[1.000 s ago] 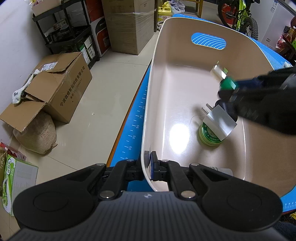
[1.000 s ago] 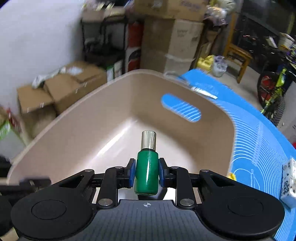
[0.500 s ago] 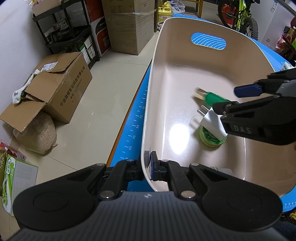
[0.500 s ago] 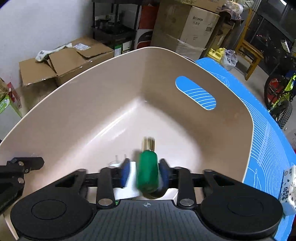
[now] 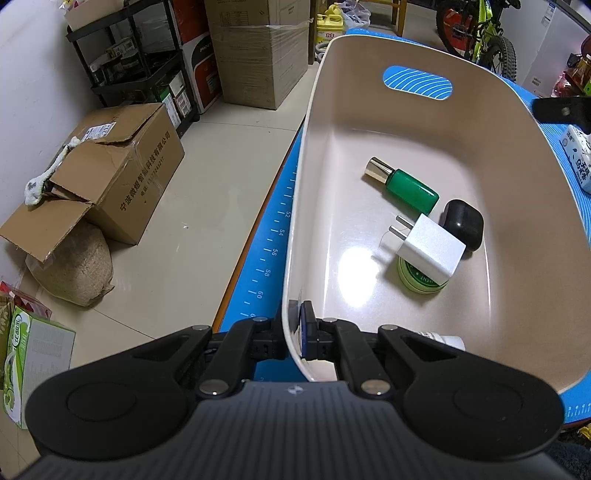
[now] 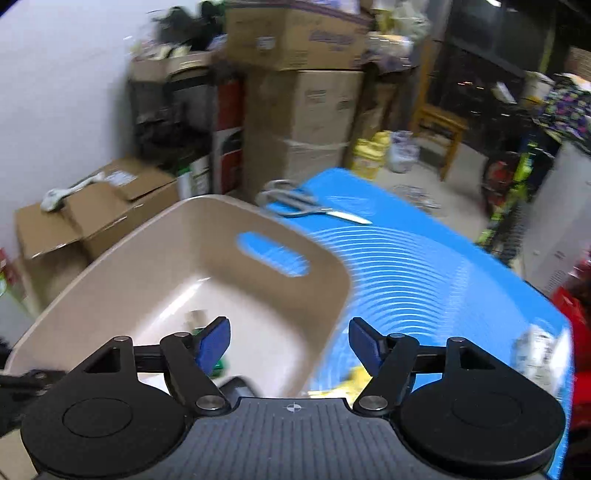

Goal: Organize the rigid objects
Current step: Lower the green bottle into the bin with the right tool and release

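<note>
A beige bin (image 5: pixel 524 155) stands on a blue mat (image 5: pixel 273 236). My left gripper (image 5: pixel 295 328) is shut on the bin's near rim. Inside the bin lie a green bottle with a gold cap (image 5: pixel 404 185), a white plug adapter (image 5: pixel 428 247) resting on a green round tin (image 5: pixel 419 280), and a black case (image 5: pixel 463 223). My right gripper (image 6: pixel 290 345) is open and empty above the bin's right wall (image 6: pixel 325 295); the view is blurred. A tip of it shows at the right edge of the left wrist view (image 5: pixel 561 110).
Scissors (image 6: pixel 306 206) lie on the mat beyond the bin. A white packet (image 5: pixel 580 158) lies on the mat right of the bin. A yellow item (image 6: pixel 356 380) lies near the bin's right side. Cardboard boxes (image 5: pixel 118 173), shelves and a bicycle (image 5: pixel 476 33) stand on the floor around.
My right gripper opened and let the green bottle drop into the bin, then pulled up and to the right out of the bin. My left gripper kept its hold on the rim.
</note>
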